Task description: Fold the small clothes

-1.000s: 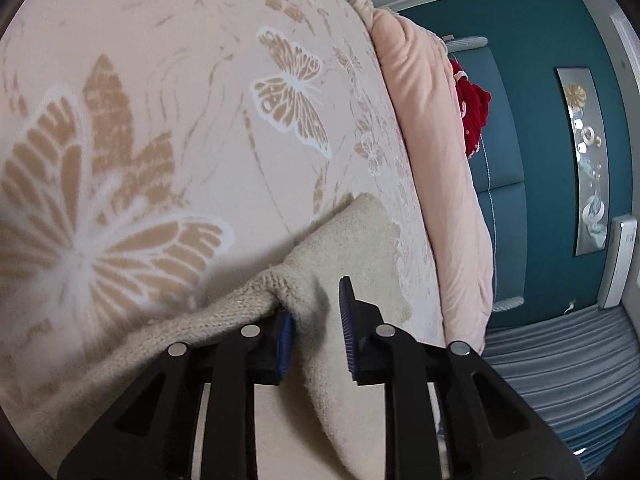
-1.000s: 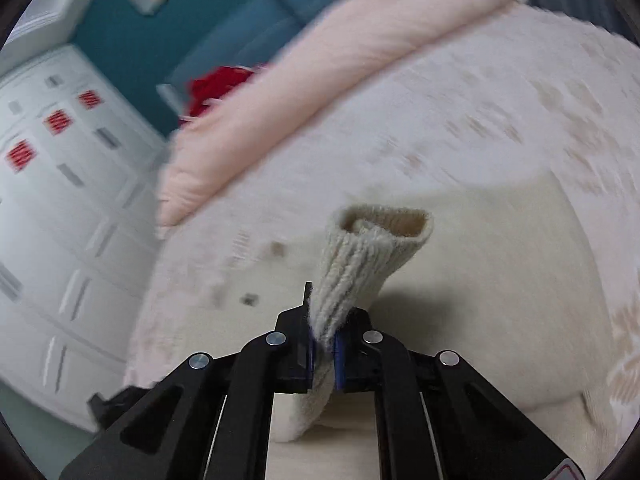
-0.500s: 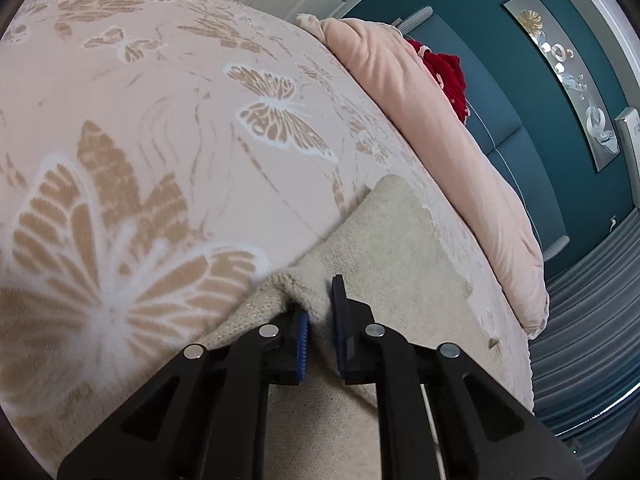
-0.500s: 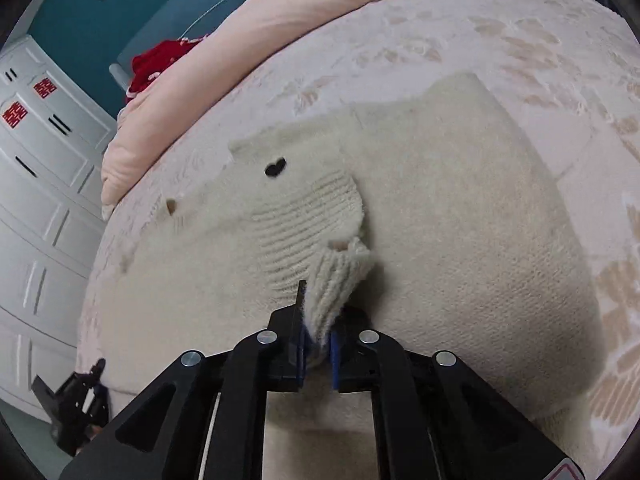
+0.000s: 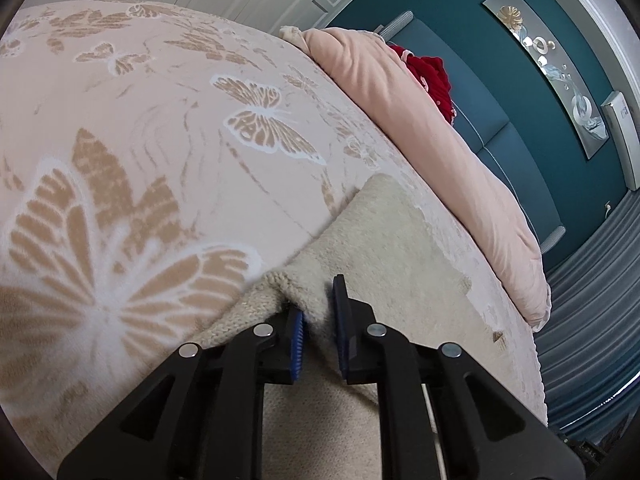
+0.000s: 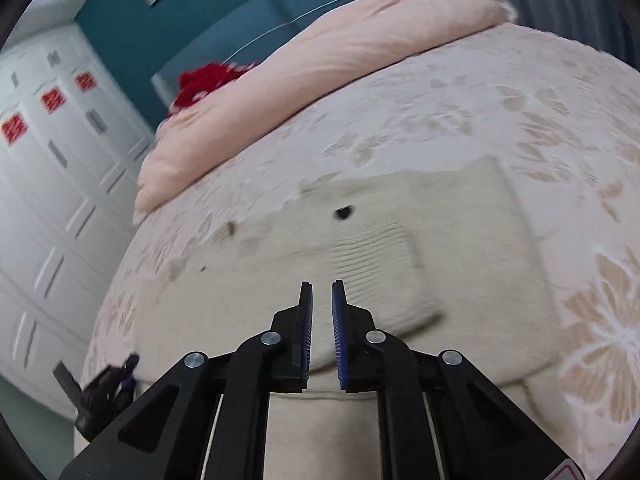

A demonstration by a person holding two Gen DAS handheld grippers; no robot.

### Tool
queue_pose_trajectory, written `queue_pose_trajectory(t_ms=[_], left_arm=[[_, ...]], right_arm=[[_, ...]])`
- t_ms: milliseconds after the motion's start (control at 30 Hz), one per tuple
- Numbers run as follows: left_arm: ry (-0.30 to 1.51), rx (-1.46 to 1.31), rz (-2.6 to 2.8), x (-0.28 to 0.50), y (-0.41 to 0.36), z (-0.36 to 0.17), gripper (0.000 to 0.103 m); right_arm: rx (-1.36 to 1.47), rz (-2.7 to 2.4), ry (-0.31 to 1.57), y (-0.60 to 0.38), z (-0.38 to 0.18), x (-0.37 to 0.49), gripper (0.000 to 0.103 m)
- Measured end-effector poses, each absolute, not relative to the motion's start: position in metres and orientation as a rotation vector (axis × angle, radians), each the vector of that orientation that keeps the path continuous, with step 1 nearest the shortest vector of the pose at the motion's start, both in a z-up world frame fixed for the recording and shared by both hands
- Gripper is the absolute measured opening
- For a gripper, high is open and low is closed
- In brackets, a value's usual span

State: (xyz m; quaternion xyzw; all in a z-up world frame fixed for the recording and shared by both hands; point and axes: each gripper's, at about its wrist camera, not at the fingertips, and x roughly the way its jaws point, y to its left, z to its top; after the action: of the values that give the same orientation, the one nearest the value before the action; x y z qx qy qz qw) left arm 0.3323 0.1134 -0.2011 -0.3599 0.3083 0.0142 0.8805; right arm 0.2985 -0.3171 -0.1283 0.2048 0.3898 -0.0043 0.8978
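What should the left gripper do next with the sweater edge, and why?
Probably lift that edge and carry it across the cream sweater. The left gripper has a bunch of knit edge between its jaws, while the right gripper is open with nothing in it and the sleeve lies folded flat on the body. So the left side seems to be the next fold.

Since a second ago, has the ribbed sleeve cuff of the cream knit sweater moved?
Yes. The ribbed sleeve cuff left the right gripper and now lies flat on the cream knit sweater, below its small dark mark.
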Motion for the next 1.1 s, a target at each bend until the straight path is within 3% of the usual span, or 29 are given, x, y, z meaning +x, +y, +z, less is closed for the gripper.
queue_pose_trajectory(t_ms=[100,167,267,467,600,733,933,1100], left_arm=[[0.642,-0.752,0.028,0.332,0.114,-0.201,0.012],[0.638,-0.753,0.024,0.332,0.113,-0.201,0.013],[0.624,-0.75,0.011,0.332,0.112,-0.201,0.015],[0.607,-0.747,-0.005,0.33,0.108,-0.2,0.019],[0.601,-0.759,-0.016,0.329,0.11,-0.201,0.02],[0.588,-0.757,-0.024,0.329,0.111,-0.202,0.02],[0.576,-0.748,-0.041,0.329,0.108,-0.205,0.021],[0.574,-0.755,-0.045,0.33,0.11,-0.206,0.021]], right_arm=[[0.422,-0.163,0.871,-0.338,-0.16,0.313,0.003],[0.578,-0.185,0.822,-0.374,-0.174,0.295,0.0],[0.636,-0.301,0.794,-0.382,-0.159,0.279,0.0],[0.386,0.267,0.849,-0.197,-0.1,0.365,0.003],[0.188,0.513,1.043,-0.071,-0.127,0.443,0.003],[-0.038,0.418,1.157,-0.009,-0.174,0.498,0.0],[0.167,0.277,1.032,-0.032,-0.169,0.522,0.0],[0.325,0.271,0.893,-0.12,-0.136,0.422,0.0]])
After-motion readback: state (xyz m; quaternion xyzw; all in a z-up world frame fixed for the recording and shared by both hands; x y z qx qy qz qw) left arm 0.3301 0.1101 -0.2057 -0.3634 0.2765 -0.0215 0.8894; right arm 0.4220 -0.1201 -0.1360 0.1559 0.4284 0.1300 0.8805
